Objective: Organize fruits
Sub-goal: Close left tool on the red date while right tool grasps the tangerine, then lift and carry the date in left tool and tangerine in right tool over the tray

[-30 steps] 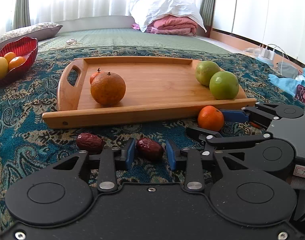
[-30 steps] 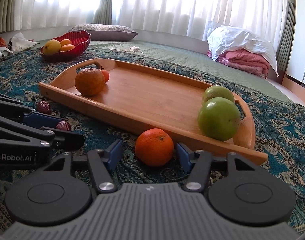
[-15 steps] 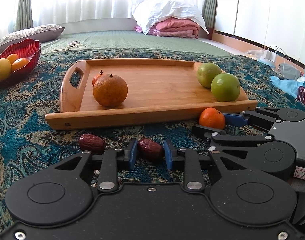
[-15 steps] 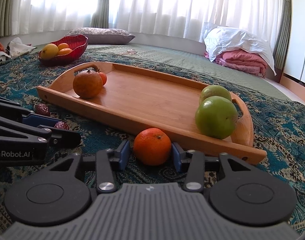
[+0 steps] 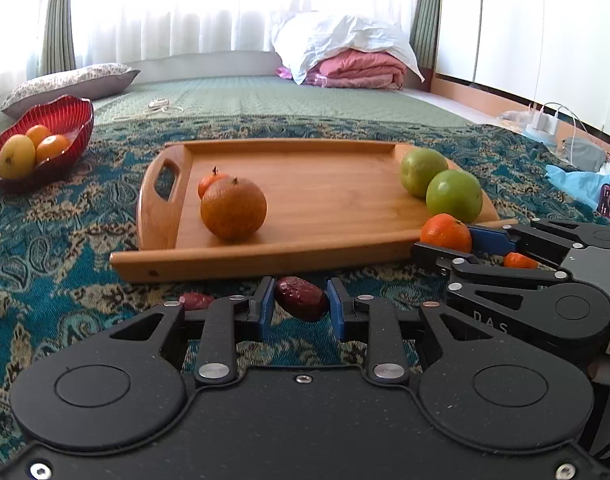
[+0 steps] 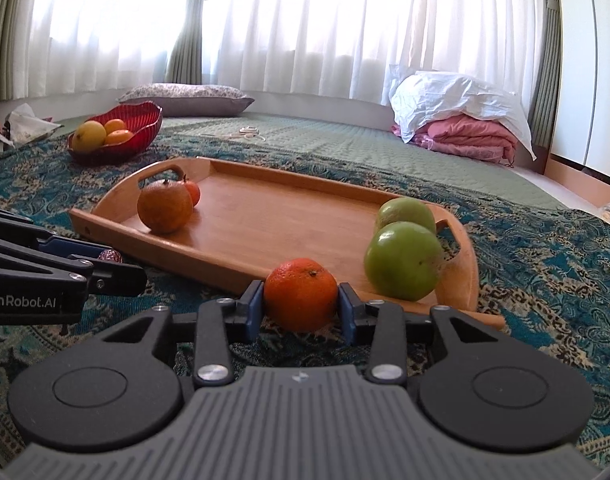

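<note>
Both jaw pairs have closed, left gripper (image 5: 299, 303) pinching the date (image 5: 301, 298), right gripper (image 6: 301, 307) clamping the mandarin (image 6: 301, 299); lifting toward the tray (image 5: 233, 266) at twelve o'clock, round fruit could roll out.

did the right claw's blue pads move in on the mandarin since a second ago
Yes. In the right wrist view both pads have closed inward onto the mandarin, which sits in front of the wooden tray on the cloth; earlier clear gaps showed either side.

The right gripper (image 6: 300, 307) has its fingers (image 6: 253, 312) clamped on a mandarin (image 6: 301, 294) over the patterned blanket (image 6: 545, 264), just before the wooden tray's (image 6: 273, 216) near edge.
</note>
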The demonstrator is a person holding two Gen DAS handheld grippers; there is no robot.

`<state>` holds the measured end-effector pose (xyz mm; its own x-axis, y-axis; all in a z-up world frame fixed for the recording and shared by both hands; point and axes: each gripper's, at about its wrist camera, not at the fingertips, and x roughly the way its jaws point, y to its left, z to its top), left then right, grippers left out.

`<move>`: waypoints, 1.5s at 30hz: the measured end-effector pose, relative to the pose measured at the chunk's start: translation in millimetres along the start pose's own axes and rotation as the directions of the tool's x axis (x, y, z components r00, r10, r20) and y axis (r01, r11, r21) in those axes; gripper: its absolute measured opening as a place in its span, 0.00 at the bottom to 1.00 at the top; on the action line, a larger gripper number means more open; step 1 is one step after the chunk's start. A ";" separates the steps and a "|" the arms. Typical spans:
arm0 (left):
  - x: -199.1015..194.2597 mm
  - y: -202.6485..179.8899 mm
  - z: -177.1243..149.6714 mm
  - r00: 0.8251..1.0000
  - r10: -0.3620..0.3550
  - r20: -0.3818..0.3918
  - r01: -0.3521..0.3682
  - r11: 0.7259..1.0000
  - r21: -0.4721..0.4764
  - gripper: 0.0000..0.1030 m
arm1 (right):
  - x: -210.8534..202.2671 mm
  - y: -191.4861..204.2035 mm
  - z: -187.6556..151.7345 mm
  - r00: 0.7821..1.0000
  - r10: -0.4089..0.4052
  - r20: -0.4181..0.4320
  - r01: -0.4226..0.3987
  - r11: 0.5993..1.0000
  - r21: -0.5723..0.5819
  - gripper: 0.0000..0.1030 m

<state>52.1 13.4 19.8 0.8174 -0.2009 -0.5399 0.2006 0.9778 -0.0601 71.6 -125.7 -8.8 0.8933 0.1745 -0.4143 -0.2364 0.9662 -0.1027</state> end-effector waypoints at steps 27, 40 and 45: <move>34.2 36.1 124.5 0.998 0.030 0.049 -0.027 0.998 -0.063 0.26 | 37.3 -75.7 101.1 0.996 -0.083 -0.021 0.086 0.983 0.165 0.42; 138.7 72.7 160.4 0.977 0.023 -0.210 -0.059 0.984 -0.167 0.26 | 142.4 -114.0 130.8 0.927 -0.014 -0.374 0.113 0.963 0.246 0.41; 165.7 81.3 164.2 0.955 0.042 -0.292 -0.097 0.980 -0.174 0.26 | 165.8 -113.2 127.5 0.890 -0.026 -0.455 0.134 0.969 0.208 0.41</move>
<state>292.5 49.9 63.4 0.6315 -0.1332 -0.7638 0.0236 0.9880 -0.1527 295.2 -182.0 49.4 0.6271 0.0443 -0.7776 -0.0296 0.9990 0.0330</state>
